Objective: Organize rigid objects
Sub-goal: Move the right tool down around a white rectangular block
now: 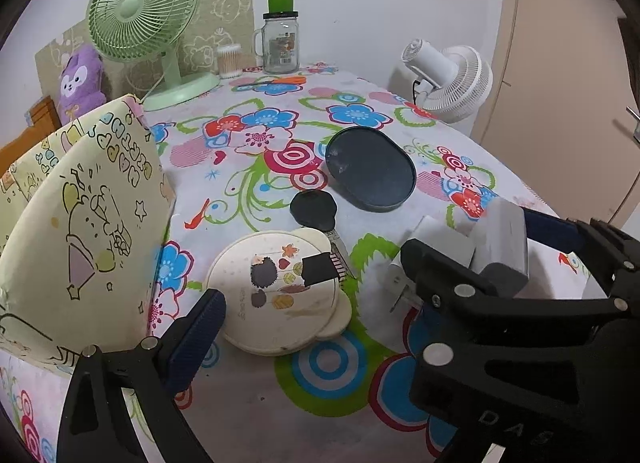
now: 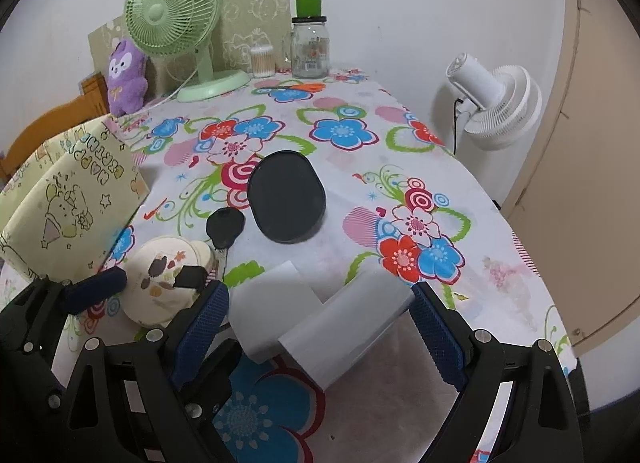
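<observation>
Right tongs (image 2: 320, 319): jaws set wide, blue pads (image 2: 200, 327) on either side of two blocks lying together on the floral tablecloth (image 2: 460, 191). These are a white plug block (image 2: 272, 303) against the left pad and a grey block (image 2: 348, 323) whose far corner meets the right pad. Both pads appear to touch the pair. Whether they are pressing or merely standing alongside cannot be told. In the left wrist view the grey block (image 1: 500, 247) sits between the black finger and the blue pad behind it, and the white plug block (image 1: 404, 279) shows its metal prongs toward the near side.

Left tongs (image 1: 320, 315): released. The one visible finger (image 1: 196, 327) stands far out to the left and touches nothing. The other finger is covered by the right tongs crossing in front.

A cream round case (image 1: 276, 295) with a hedgehog picture lies flat just ahead of the left tongs. A small black memory card (image 1: 320, 267) rests on its far right edge. A key with a black head (image 1: 314, 209) lies just beyond the case, its blade running under the case rim. A dark oval tray (image 1: 370, 171) sits near the key head, on the far right of it, apart from the blocks.

At the left table edge stands a pale yellow printed bag (image 1: 88, 223). At the far end, against the wall, are a green fan (image 1: 144, 7), a glass jar (image 1: 280, 43) with a green cap, a tub of cotton swabs (image 1: 229, 61) and orange scissors (image 1: 280, 81). A white fan (image 1: 452, 79) stands off the far right corner
</observation>
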### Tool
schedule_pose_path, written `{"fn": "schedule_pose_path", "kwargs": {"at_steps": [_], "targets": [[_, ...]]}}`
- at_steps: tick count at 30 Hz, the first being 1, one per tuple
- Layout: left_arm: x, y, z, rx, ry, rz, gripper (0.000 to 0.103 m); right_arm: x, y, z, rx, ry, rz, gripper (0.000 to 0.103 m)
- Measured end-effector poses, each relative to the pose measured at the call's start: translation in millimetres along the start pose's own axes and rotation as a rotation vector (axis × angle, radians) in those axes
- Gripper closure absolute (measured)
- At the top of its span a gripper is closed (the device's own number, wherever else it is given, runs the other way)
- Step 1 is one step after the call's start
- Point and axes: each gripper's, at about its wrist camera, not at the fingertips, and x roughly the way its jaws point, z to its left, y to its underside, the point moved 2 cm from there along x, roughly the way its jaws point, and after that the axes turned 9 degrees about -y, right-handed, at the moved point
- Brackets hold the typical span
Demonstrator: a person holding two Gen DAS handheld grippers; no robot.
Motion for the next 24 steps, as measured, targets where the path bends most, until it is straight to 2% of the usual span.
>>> {"fn": "schedule_pose_path", "kwargs": {"at_steps": [4,8,13,17,19,24], "targets": [[-2,2,2,-0.009,0.004,0.0,0.006,0,0,0,0.001,-0.004,0.002,0.01],[-3,4,0,0.009,-0.028,-0.004,0.011,0,2,3,-0.007,-0.011,0.004,0.01],[-3,3,-2,0.031,-0.052,-0.014,0.023,3,1,4,-0.026,-0.016,0.007,0.009],[0,-3,5,-0.003,-0.036,-0.003,0.022,4,-1,0,0.009,-0.038,0.006,0.009],[3,-6,8,-0.015,-0.05,0.006,0.016,7,-5,-1,0.019,-0.044,0.008,0.009],[9,-7,3,0.007,-0.078,0.005,0.012,13,-12,6,-0.029,-0.052,0.039,0.009]]}}
